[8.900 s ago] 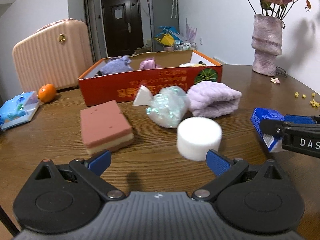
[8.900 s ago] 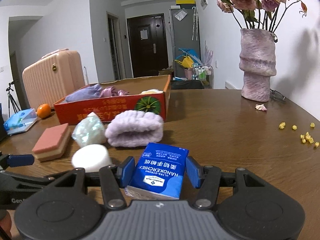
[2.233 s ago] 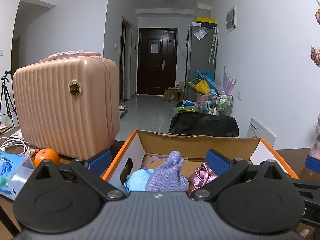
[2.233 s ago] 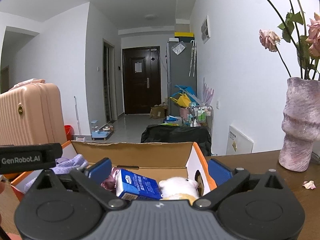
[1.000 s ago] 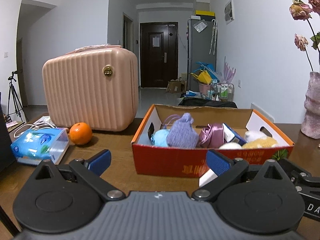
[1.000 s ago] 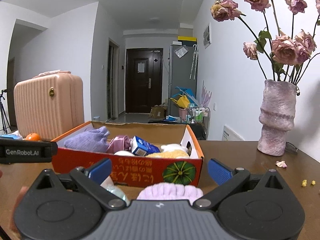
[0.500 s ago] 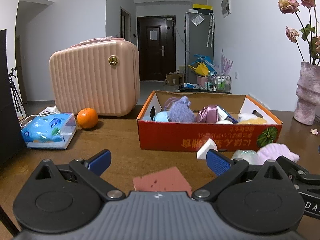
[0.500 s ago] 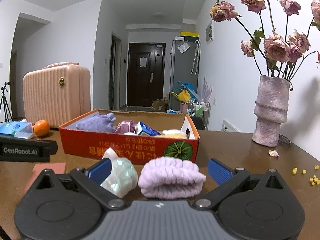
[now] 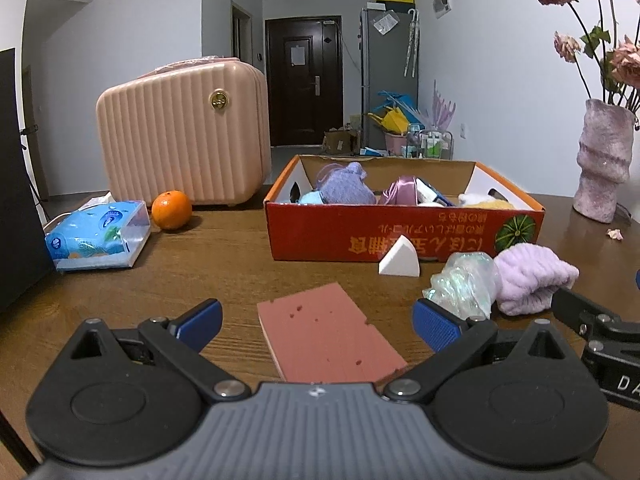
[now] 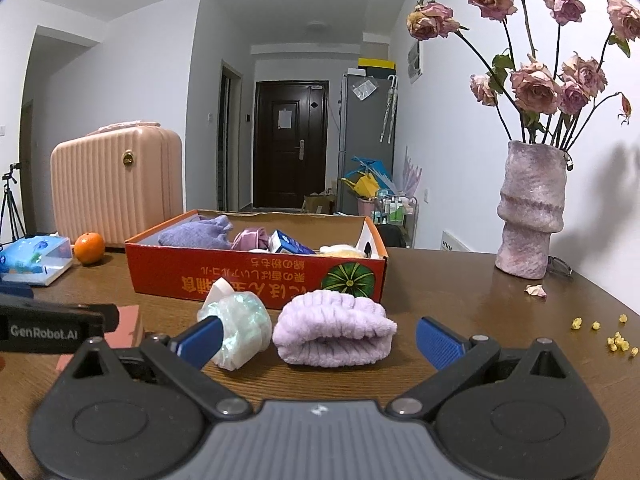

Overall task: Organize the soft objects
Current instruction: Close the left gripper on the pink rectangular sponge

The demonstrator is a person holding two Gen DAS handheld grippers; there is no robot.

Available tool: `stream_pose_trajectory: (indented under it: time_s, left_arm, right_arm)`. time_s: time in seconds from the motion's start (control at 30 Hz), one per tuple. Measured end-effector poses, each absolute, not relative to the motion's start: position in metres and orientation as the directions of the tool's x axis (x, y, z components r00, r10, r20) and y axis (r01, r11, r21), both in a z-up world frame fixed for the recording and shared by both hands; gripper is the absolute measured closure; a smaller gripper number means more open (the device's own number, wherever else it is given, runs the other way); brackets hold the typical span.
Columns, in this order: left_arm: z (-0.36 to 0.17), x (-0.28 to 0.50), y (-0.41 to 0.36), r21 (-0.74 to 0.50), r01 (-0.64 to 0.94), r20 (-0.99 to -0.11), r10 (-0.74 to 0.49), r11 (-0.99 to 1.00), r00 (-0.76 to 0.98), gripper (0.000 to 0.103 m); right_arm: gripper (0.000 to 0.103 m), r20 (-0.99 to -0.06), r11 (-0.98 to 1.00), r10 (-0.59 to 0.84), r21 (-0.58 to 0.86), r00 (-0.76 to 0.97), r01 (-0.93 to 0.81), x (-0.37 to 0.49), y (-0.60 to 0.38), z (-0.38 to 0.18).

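Observation:
My left gripper [image 9: 318, 322] is open and empty, its fingers on either side of a pink sponge [image 9: 328, 336] that lies flat on the table. My right gripper [image 10: 320, 340] is open and empty, just before a rolled lilac towel [image 10: 334, 330] with an iridescent plastic bundle [image 10: 238, 330] at its left finger. A white foam wedge [image 9: 399, 263] stands before the orange cardboard box [image 9: 400, 232], which holds a purple pouch [image 9: 346, 190], a pink satin item, a blue tissue pack [image 10: 288, 245] and pale plush things.
A pink suitcase [image 9: 182, 136], an orange [image 9: 172, 210] and a blue wipes pack [image 9: 96, 236] stand at the left. A lilac vase with dried roses [image 10: 530, 208] stands at the right, with yellow crumbs [image 10: 616, 340] on the brown table [image 10: 460, 300].
Both grippers have pulled back from the box and come lower toward the table. The pink sponge now lies between the left fingers and the towel sits nearer the right fingers.

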State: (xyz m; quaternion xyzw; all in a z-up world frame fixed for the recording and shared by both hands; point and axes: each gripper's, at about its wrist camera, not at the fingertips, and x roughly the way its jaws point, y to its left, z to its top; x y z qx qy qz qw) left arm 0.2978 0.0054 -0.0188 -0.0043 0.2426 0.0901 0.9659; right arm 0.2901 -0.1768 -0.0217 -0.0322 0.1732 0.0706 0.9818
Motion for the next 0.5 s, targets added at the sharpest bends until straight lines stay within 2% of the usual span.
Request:
stream_pose_trajectory:
  time_s: [0.5]
  left_arm:
    - [-0.045, 0.328, 0.007, 0.033, -0.167, -0.594, 0.154, 0.985, 0.789, 0.0]
  right_arm:
    - [0.0, -0.377, 0.986, 0.128, -0.049, 0.918, -0.157, 0.3, -0.172, -0.03]
